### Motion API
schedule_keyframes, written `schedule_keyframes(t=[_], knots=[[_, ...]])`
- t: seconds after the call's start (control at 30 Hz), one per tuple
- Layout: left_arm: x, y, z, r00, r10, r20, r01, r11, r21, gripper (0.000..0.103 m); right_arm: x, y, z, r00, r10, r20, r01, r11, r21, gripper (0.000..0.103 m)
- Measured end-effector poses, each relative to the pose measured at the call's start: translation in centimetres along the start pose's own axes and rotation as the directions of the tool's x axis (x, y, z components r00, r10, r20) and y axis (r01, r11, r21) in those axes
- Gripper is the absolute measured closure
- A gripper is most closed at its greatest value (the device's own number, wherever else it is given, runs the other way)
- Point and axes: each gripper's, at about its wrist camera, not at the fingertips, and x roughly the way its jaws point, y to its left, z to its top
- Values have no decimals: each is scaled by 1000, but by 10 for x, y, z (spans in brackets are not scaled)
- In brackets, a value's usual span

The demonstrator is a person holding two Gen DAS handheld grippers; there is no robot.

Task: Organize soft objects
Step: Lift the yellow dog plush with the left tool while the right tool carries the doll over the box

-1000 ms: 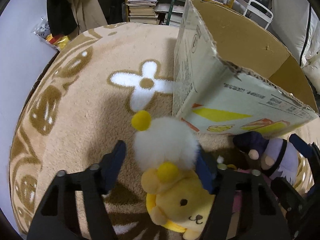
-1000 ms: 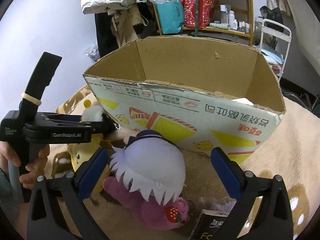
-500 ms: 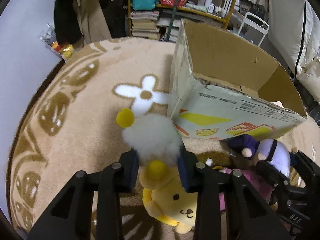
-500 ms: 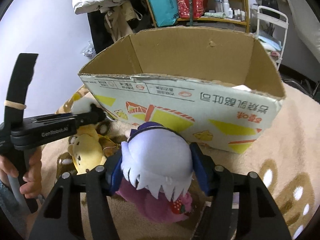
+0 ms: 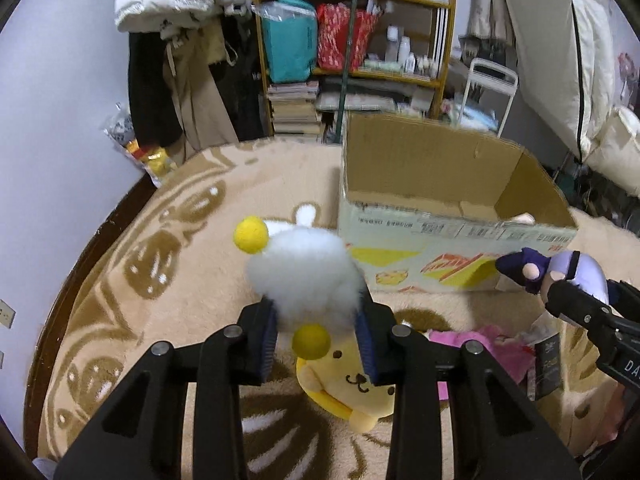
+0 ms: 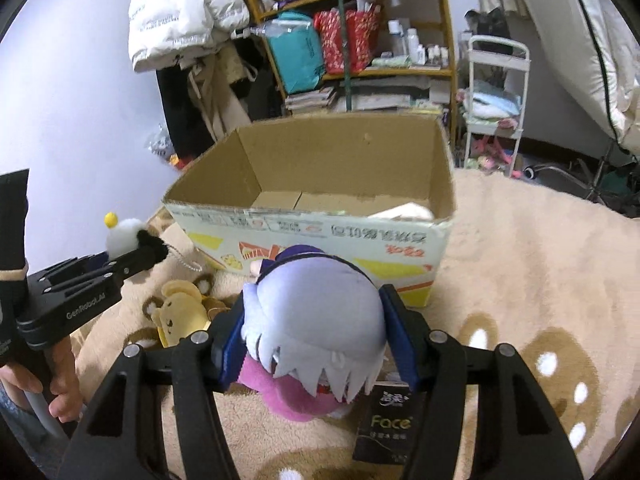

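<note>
- Even, moderate indoor light from overhead; no glare noted.
- Soft shadow lies on the beige patterned plush carpet [image 5: 192,280] under the near toys.
- Strong fisheye bending in both views; black vignette fills the corners.
- Slight motion blur on the rim of the open brown cardboard box [image 6: 344,160] and on the far wooden shelf unit [image 5: 352,36].
- Colour slightly cool; pale wall at left reads bluish.

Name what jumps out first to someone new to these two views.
Both grippers are loaded: the left gripper is shut on a white fluffy toy with yellow pompoms, the right gripper on a silver-haired plush doll. Just beyond them an open cardboard box stands on the beige rug, and a yellow dog plush lies on the rug under the left jaws.
</note>
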Motion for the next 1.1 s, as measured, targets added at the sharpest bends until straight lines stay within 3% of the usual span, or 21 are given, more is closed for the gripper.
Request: schedule_keyframes(t=[0.33,0.6,0.73,1.1], knots=[[-64,0,-9,979,37,203,-39,999,8,70,-46,3,4,989,-37,145,39,999,-15,39],[-103,-6,-16,940,32,340,-46,998,33,70,-82,12,8,950,-86,300,103,994,-41,39],[-107,-13,-15,936,15,353,-42,997,68,70,-90,11,13,932,-104,348,124,992,-35,39],[-109,-31,3,904,-16,427,-39,992,119,70,-90,7,32,904,-119,411,146,989,-36,39]])
